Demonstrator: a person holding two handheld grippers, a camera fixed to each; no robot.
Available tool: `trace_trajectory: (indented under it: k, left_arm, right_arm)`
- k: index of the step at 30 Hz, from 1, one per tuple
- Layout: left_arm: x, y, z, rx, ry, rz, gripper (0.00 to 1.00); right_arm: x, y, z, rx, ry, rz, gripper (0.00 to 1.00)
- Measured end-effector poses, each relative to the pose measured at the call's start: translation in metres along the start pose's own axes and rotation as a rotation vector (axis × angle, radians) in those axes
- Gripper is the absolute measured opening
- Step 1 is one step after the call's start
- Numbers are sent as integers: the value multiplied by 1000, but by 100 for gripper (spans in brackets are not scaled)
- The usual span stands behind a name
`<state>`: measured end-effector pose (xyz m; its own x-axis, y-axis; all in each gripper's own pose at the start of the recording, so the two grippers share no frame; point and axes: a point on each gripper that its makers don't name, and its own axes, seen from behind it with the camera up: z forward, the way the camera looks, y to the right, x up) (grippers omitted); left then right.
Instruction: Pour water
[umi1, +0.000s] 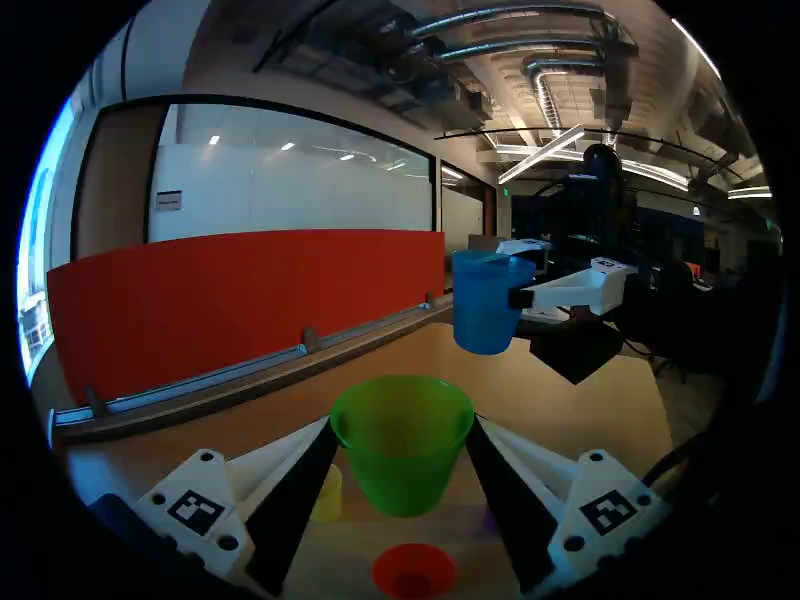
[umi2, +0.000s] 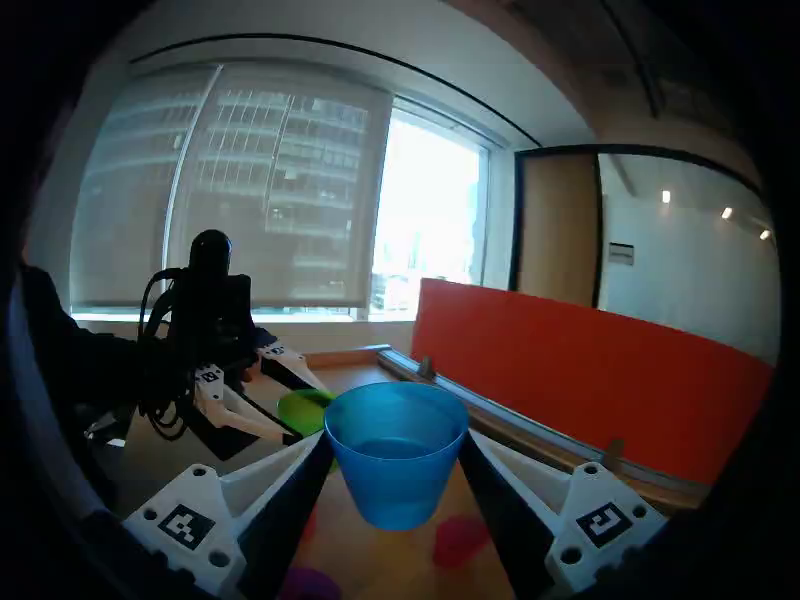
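In the left gripper view, starting from your left, a red partition (umi1: 240, 300) runs along the far edge of the wooden table (umi1: 590, 390), and a yellow cup (umi1: 328, 493) stands on the table just beside your left gripper's near finger. Your left gripper (umi1: 400, 470) is in the middle, closed down to the width of the green cup (umi1: 402, 455), with one finger pressed against each side. The cup is upright and held above the table. A red cup (umi1: 413, 572) stands on the table below it. Up and to the right, your right gripper (umi1: 522, 297) holds the blue cup (umi1: 485, 300) upright in the air, higher than the green cup and well apart from it. In the right gripper view, the left gripper and its green cup appear at the left, in front of a bright window (umi2: 430, 220). In the centre, the right gripper's two fingers clamp the blue cup from both sides, and water (umi2: 395, 448) lies level in the bottom of it. Under the cup, a purple shape (umi2: 310, 583) and a pink one (umi2: 458, 540) lie on the table, too blurred to identify. The partition runs off to the right.
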<state>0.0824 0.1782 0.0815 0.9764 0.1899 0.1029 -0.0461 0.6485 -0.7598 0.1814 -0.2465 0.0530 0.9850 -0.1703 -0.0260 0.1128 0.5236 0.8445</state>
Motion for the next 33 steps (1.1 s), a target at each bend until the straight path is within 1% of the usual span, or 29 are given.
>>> trace_trajectory:
  k: [6,15,21,27,33]
  left_arm:
    - [-4,5,-3,0,17,-6,88]
    - [-15,13,-7,-13,14,5,88]
    - [-19,20,-7,-29,16,2,88]
    - [-23,26,-6,-41,12,15,88]
    - [-27,31,-6,-56,11,15,88]
  right_arm:
    - [3,-3,5,9,5,-28,90]
    - [3,-4,12,18,5,-66,90]
    - [3,-5,16,28,1,-82,90]
    - [5,-4,20,26,2,-134,90]
    - [9,-8,24,35,9,-188,90]
